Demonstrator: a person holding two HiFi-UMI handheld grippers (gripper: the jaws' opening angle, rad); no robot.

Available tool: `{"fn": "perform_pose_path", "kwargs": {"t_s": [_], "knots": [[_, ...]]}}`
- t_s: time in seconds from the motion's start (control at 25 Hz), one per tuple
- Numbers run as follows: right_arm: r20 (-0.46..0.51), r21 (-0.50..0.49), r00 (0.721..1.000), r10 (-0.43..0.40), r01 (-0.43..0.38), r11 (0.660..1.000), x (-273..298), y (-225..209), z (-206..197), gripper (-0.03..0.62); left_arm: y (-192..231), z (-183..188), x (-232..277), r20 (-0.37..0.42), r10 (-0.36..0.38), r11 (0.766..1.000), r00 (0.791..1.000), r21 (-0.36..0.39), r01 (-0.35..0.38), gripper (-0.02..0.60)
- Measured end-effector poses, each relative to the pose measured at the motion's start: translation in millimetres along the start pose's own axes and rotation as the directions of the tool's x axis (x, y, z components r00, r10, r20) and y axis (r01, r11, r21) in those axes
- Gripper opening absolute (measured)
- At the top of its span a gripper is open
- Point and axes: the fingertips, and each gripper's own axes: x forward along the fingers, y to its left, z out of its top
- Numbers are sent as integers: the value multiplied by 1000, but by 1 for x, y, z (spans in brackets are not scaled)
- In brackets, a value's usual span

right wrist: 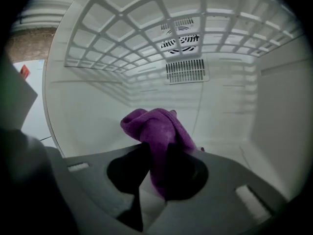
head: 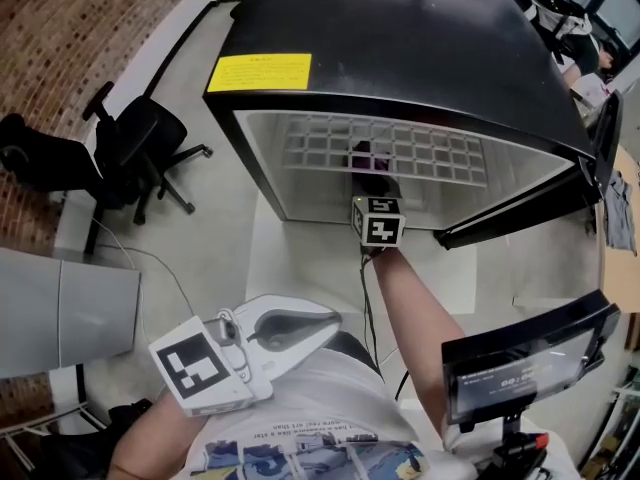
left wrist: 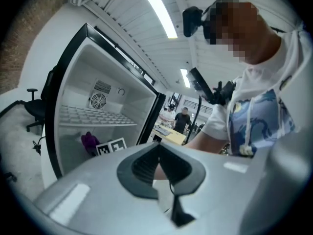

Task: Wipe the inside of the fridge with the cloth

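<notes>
The head view looks steeply down on the black top of the fridge (head: 400, 48) and into its open front, in the upper half of the frame. The left gripper view is outside and low, and it faces up toward the fridge at frame left. The right gripper view is inside, near the back wall. All three show the wire shelf (head: 385, 148) and the purple cloth (right wrist: 156, 126).

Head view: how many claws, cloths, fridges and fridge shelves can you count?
Claws: 2 (left claw, right claw)
Cloth: 1, purple
Fridge: 1
Shelf: 1
Total: 5
</notes>
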Motion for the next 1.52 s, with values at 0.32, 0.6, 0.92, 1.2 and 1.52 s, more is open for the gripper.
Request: {"fn": "perform_pose_path", "kwargs": {"t_s": [0.32,0.6,0.92,1.2,1.52], "knots": [[-6,10,992,125,-125,992,17,54,5,80,-1,-5,-17,14,63,998,998,-9,-63,5],[39,83,967,250,-252,964,19,96,19,80,-4,-11,-28,17,91,996,996,-15,-91,5],[120,112,950,289,-302,947,-3,88,35,80,-6,-12,-22,6,51,999,999,-14,-51,5],[177,80,982,65,-80,994,-46,4,40,80,-18,-10,1,-9,-55,998,998,-7,55,5],[117,27,960,-256,255,967,-90,-105,18,80,-33,-10,28,-53,-170,985,984,14,171,5]]}}
